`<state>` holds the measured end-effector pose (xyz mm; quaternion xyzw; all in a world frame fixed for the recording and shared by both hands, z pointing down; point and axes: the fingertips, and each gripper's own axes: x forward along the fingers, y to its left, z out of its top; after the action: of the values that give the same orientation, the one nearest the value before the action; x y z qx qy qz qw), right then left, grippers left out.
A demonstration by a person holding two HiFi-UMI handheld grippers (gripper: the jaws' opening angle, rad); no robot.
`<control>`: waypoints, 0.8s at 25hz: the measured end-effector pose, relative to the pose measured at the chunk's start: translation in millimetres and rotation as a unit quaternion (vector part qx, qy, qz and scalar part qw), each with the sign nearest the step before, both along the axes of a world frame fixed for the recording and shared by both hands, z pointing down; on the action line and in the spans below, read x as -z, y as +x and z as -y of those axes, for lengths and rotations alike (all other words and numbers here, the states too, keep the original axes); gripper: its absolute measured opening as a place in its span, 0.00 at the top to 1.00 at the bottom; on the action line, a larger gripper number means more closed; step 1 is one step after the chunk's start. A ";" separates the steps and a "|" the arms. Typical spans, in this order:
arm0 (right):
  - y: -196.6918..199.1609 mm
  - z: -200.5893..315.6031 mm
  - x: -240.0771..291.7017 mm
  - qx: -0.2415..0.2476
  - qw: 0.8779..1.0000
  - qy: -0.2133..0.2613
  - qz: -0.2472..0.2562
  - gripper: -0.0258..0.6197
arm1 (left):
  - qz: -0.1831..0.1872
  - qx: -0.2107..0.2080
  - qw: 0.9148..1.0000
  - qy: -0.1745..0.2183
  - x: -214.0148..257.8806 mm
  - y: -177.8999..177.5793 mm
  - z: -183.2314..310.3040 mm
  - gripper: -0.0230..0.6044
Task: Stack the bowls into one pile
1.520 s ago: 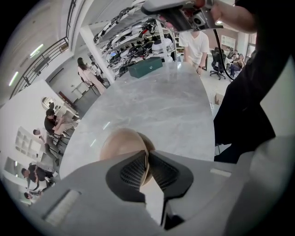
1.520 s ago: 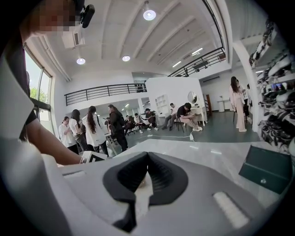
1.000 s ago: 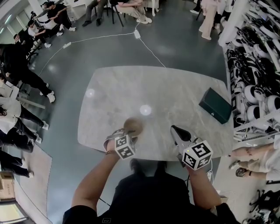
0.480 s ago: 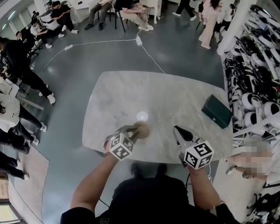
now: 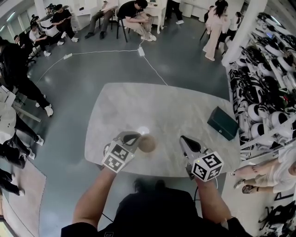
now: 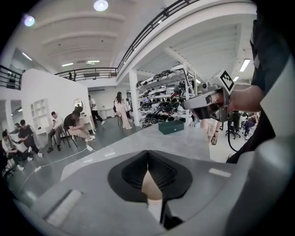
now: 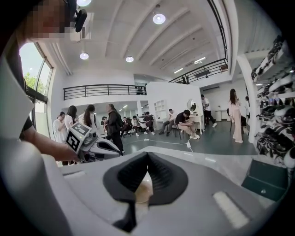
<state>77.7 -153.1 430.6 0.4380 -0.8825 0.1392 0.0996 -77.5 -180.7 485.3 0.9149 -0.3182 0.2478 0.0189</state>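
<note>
Head view: left claw [image 5: 132, 137] and right claw [image 5: 184, 140] both hang over the near strip of the bench [image 5: 175, 106], well apart, tips pointing away from the person.

Left gripper view: the jaws have just closed. Pads meet at the tips and grip nothing; a tan patch shows through the gap below them.

Right gripper view: jaws together, same tan patch in the gap, nothing gripped.

Bowls [image 5: 147, 143]: brown, set on the bench between the two claws, just beside the left claw's tips and clear of the right. They are close to the near edge. Outline is round from above, so the axis stands upright, with no long side across the bench. How many are stacked cannot be told.

Beyond the bowls the bench is open to its far rounded edge. Green box [image 5: 223, 122] lies near the right edge, well apart from the bowls.

Further out: grey floor, a white cable [image 5: 152, 69], seated people [image 5: 134, 14] along the far wall.
</note>
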 end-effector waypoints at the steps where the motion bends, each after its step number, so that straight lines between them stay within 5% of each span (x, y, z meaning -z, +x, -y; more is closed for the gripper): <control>1: 1.6 1.5 2.7 0.001 1.000 0.003 0.003 0.96 | -0.005 0.005 1.000 0.003 5.8 -1.1 0.5 0.95; 8: 24.9 11.6 15.8 0.012 0.999 0.019 0.023 0.96 | -0.057 0.066 0.996 0.007 34.8 0.3 1.9 0.95; 20: 52.0 18.8 43.1 0.017 0.997 0.057 0.057 0.96 | -0.165 0.146 0.974 0.045 89.2 0.7 7.9 0.95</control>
<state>129.7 -172.0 387.5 0.4190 -0.9007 0.1115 0.0268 -76.8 -188.6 396.1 0.8865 -0.4521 0.0736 0.0657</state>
